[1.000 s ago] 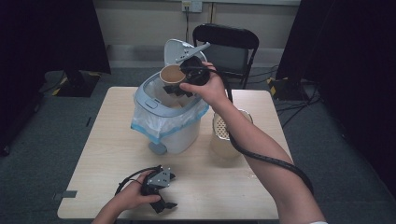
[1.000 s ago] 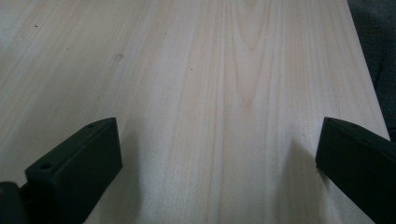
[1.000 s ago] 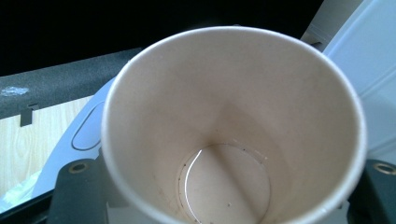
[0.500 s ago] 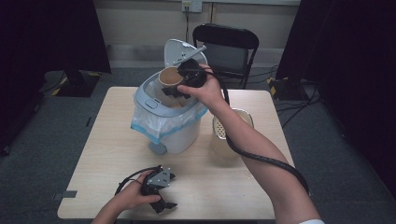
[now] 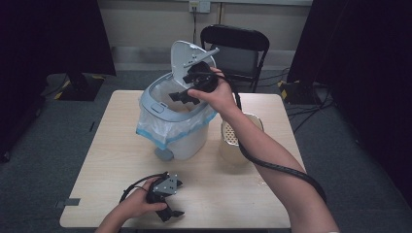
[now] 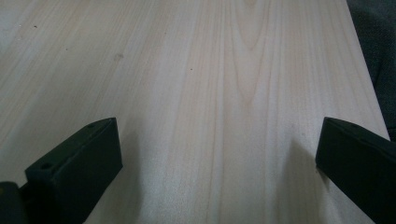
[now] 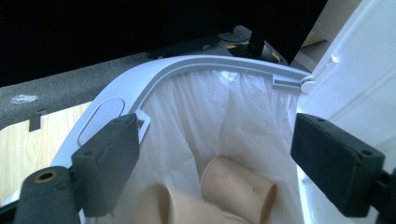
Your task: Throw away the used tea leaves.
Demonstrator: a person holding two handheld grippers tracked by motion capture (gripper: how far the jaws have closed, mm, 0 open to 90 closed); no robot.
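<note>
Tan paper cup (image 7: 236, 189) now down on its side in bin liner (image 7: 219, 112)

Dim, dark-edged room; bright overhead light on the table (image 5: 121, 160), soft shadows, close-ups slightly blurred

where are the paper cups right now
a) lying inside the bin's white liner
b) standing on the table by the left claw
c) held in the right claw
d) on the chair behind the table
a: in the right gripper view the paper cups lie on their sides down in the white liner of the bin, below the right claw, whose jaws stand apart with nothing pressed between them.
</note>
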